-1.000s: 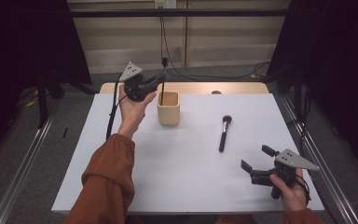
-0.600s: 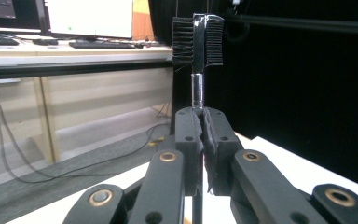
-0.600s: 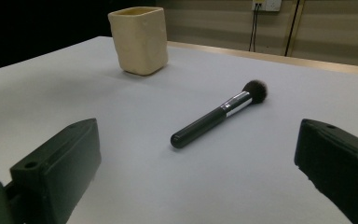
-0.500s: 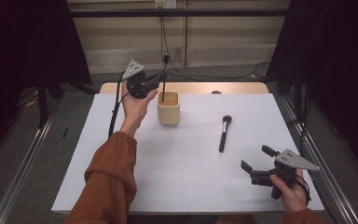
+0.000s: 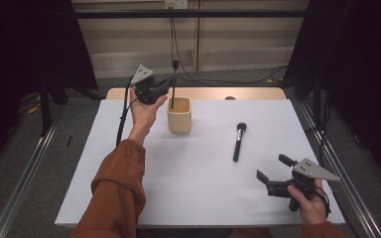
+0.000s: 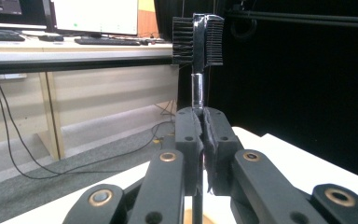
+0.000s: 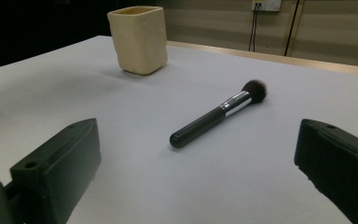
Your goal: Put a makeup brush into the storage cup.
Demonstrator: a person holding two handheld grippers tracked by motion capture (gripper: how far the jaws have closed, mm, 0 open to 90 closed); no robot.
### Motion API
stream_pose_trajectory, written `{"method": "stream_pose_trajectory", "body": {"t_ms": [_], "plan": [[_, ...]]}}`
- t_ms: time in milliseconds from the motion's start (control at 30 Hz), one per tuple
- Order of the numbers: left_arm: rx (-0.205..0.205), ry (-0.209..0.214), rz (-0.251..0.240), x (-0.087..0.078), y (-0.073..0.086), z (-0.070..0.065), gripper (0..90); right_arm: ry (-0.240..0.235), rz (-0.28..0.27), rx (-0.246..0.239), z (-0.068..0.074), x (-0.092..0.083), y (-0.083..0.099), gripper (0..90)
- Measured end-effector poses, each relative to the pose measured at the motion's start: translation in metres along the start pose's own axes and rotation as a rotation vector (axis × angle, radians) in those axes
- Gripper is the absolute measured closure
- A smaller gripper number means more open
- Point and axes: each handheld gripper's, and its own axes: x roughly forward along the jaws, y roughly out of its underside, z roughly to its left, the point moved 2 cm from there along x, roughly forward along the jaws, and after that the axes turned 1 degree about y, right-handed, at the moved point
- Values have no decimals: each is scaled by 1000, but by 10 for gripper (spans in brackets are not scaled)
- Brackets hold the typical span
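At the far left of the white table [image 5: 188, 188], the left gripper [image 5: 167, 83] is raised just beside the beige cup [image 5: 179, 114], on its left. Its jaws are clamped on the thin dark handle of a comb-like brush [image 6: 198, 39], which is held upright; the bristled head is seen above the jaws in the left gripper view, and in the high view the lower end of the handle is seen reaching down into the cup's open top. The cup is set upright on the far part of the table, left of centre. To its right, well apart, a black makeup brush [image 5: 238, 141] is laid flat, its rounded bristle head turned to the far side and its handle end towards the near edge. At the near right corner, the right gripper [image 5: 274, 174] is held low over the table with its jaws spread wide, nothing being held between them.
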Motion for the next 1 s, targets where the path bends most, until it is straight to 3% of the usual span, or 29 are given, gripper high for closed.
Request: {"method": "stream_pose_trajectory", "body": {"t_ms": [167, 1000], "plan": [[15, 11, 10, 3, 2, -5, 855, 1, 0, 0, 0, 0, 0, 2], [-2, 12, 71, 4, 33, 0, 855, -1, 4, 1, 0, 0, 0, 2]]}}
